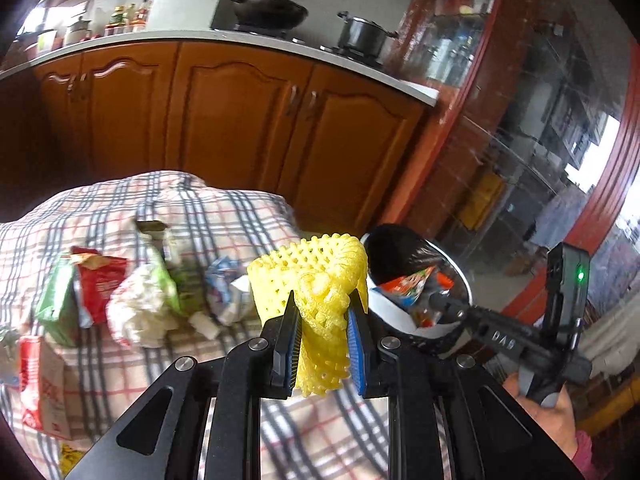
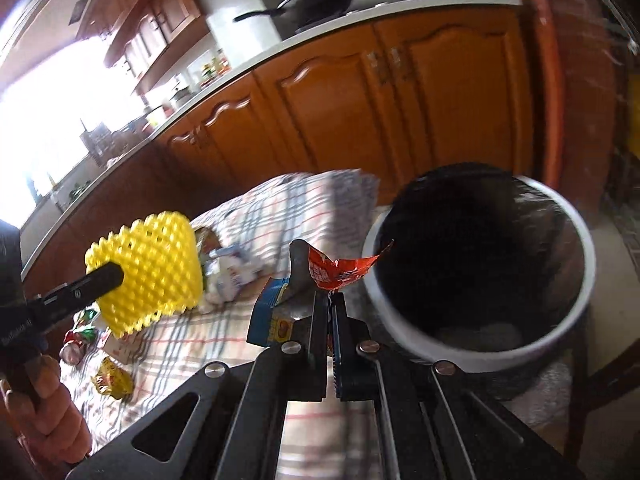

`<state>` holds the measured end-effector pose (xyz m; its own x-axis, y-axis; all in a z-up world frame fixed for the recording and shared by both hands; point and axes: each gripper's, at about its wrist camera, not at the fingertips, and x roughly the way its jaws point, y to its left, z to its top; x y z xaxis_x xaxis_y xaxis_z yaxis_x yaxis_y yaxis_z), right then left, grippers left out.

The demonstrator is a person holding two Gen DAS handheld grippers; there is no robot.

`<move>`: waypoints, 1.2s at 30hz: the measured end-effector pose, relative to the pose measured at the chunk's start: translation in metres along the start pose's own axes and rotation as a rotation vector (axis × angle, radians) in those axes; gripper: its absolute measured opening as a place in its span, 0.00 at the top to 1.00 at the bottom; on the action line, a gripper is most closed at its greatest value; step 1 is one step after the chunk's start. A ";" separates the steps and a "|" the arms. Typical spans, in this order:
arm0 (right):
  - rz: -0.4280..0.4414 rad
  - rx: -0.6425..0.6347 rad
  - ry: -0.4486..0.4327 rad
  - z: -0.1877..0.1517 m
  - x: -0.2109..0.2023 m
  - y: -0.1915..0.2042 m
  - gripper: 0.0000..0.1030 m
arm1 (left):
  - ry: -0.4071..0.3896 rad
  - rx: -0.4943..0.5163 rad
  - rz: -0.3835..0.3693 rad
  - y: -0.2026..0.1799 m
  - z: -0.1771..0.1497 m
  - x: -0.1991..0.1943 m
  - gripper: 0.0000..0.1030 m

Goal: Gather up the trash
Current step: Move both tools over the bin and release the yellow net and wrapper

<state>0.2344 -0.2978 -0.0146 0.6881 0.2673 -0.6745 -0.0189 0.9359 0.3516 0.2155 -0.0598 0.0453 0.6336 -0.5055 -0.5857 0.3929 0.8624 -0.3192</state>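
My left gripper [image 1: 324,304] is shut on a yellow foam fruit net [image 1: 316,276] and holds it above the checked tablecloth [image 1: 240,216]; the net also shows in the right wrist view [image 2: 152,268]. My right gripper [image 2: 330,300] is shut on a red and blue snack wrapper [image 2: 340,270], held at the left rim of the white trash bin [image 2: 580,280] with a black liner. In the left wrist view the right gripper [image 1: 434,300] holds the wrapper [image 1: 408,288] over the bin [image 1: 388,308]. Several wrappers and crumpled papers [image 1: 140,300] lie on the cloth.
Wooden kitchen cabinets [image 1: 240,120] stand behind the table, with a wok [image 1: 268,8] and a pot [image 1: 362,34] on the counter. A red carton [image 1: 40,388] lies at the cloth's left edge. A yellow wrapper [image 2: 112,380] lies on the cloth.
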 end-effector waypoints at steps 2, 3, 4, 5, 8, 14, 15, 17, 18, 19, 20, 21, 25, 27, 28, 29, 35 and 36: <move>-0.020 0.014 -0.016 0.003 -0.009 -0.013 0.99 | 0.012 0.014 -0.009 -0.008 0.004 0.008 0.81; -0.030 0.018 -0.022 0.005 -0.012 -0.018 0.99 | 0.017 0.027 -0.013 -0.013 0.007 0.013 0.81; -0.044 0.023 -0.029 0.007 -0.016 -0.025 0.99 | 0.020 0.039 -0.018 -0.018 0.010 0.018 0.81; -0.054 0.027 -0.034 0.008 -0.017 -0.029 0.99 | 0.021 0.051 -0.024 -0.023 0.013 0.022 0.81; -0.089 0.038 -0.045 0.014 -0.022 -0.046 0.99 | 0.032 0.087 -0.044 -0.038 0.022 0.037 0.81; -0.124 0.042 -0.038 0.024 -0.024 -0.073 0.99 | 0.087 0.135 -0.080 -0.062 0.045 0.085 0.81; -0.128 0.040 -0.035 0.025 -0.023 -0.076 0.99 | 0.091 0.144 -0.080 -0.066 0.049 0.092 0.81; -0.138 0.032 -0.024 0.029 -0.021 -0.081 0.99 | 0.103 0.167 -0.084 -0.071 0.056 0.107 0.81; -0.139 0.030 -0.019 0.030 -0.019 -0.082 0.99 | 0.113 0.175 -0.086 -0.074 0.059 0.117 0.81; -0.147 0.024 -0.012 0.032 -0.017 -0.085 0.99 | 0.118 0.181 -0.087 -0.075 0.062 0.123 0.81; -0.154 0.018 -0.009 0.033 -0.017 -0.086 0.99 | 0.123 0.188 -0.087 -0.077 0.064 0.129 0.81; -0.156 0.014 -0.005 0.034 -0.017 -0.088 0.99 | 0.131 0.195 -0.087 -0.079 0.066 0.136 0.81; -0.173 -0.005 0.014 0.037 -0.013 -0.095 0.99 | 0.161 0.208 -0.085 -0.084 0.071 0.160 0.80; -0.174 -0.012 0.027 0.038 -0.010 -0.098 0.99 | 0.175 0.215 -0.083 -0.086 0.072 0.169 0.78; -0.175 -0.016 0.034 0.038 -0.008 -0.099 0.98 | 0.180 0.216 -0.076 -0.087 0.073 0.174 0.77; -0.174 -0.017 0.040 0.039 -0.006 -0.099 0.94 | 0.179 0.218 -0.071 -0.090 0.069 0.174 0.76; -0.172 0.009 0.045 0.036 -0.005 -0.106 0.69 | 0.178 0.209 -0.059 -0.094 0.063 0.178 0.43; -0.167 0.015 0.041 0.035 -0.007 -0.107 0.67 | 0.176 0.205 -0.060 -0.093 0.062 0.177 0.43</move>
<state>0.2570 -0.4075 -0.0249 0.6503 0.1179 -0.7505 0.1044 0.9646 0.2421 0.3329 -0.2316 0.0174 0.4862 -0.5277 -0.6965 0.5647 0.7980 -0.2104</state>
